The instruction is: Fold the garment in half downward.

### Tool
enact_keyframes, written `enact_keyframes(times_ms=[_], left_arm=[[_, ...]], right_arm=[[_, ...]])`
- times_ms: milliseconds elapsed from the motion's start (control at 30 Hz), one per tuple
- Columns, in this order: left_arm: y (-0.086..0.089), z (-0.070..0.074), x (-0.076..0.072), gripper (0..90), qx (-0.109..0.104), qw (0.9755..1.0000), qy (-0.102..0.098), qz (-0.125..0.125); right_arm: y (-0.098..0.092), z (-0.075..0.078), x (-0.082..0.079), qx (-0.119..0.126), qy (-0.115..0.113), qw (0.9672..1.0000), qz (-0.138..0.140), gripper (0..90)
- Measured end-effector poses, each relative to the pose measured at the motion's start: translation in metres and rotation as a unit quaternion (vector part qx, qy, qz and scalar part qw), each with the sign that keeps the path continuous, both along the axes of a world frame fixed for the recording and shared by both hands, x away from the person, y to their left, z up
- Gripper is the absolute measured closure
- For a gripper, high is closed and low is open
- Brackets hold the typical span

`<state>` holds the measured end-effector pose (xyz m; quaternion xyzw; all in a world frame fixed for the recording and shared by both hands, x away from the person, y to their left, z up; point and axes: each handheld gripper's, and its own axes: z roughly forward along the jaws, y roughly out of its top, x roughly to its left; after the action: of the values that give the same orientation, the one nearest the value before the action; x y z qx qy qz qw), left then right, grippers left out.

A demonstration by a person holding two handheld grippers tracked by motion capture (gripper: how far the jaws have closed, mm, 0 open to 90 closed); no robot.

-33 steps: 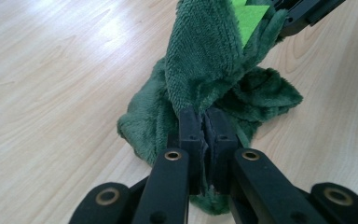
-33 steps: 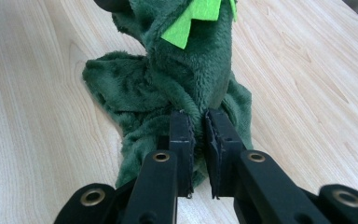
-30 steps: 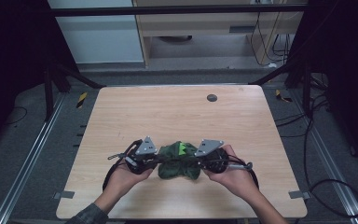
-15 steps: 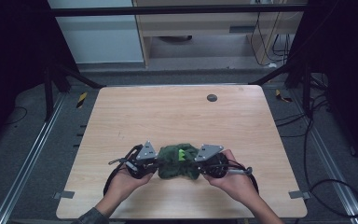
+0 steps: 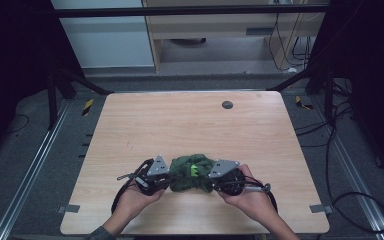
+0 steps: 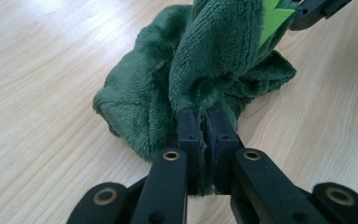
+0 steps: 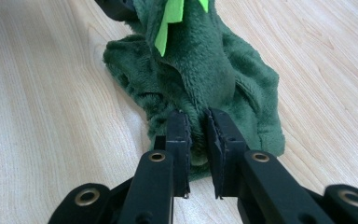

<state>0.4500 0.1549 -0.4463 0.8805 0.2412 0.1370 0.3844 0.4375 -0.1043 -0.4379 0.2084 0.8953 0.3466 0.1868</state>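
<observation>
A dark green plush cloth lies bunched near the front edge of a light wooden worktop, roughly at its middle from left to right. The fabric is fuzzy and folded over itself, with a small bright green patch on top. In the left gripper view the cloth rises into a raised fold, with the bright green patch near the top.

The left gripper touches the cloth's left end, and its jaws pinch a fold of the fabric, pressed nearly together, as the left gripper view shows. The right gripper touches the cloth's right end. In the right gripper view its jaws clamp a thicker fold, with green pile filling the narrow gap between them, and the cloth stretches away toward the other gripper.

A person's left hand and right hand hold the 2 grippers, forearms entering from the bottom of the high view. A small dark round disc sits well apart, near the worktop's far edge.
</observation>
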Motion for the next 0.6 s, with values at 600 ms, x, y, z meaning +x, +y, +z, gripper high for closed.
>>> enact_keyframes(times_ms=[600], left_arm=[[0.004, -0.014, -0.010, 85.1, 0.008, 1.0000, -0.004, 0.000]], right_arm=[[0.003, -0.011, -0.014, -0.005, -0.002, 1.0000, 0.002, 77.2]])
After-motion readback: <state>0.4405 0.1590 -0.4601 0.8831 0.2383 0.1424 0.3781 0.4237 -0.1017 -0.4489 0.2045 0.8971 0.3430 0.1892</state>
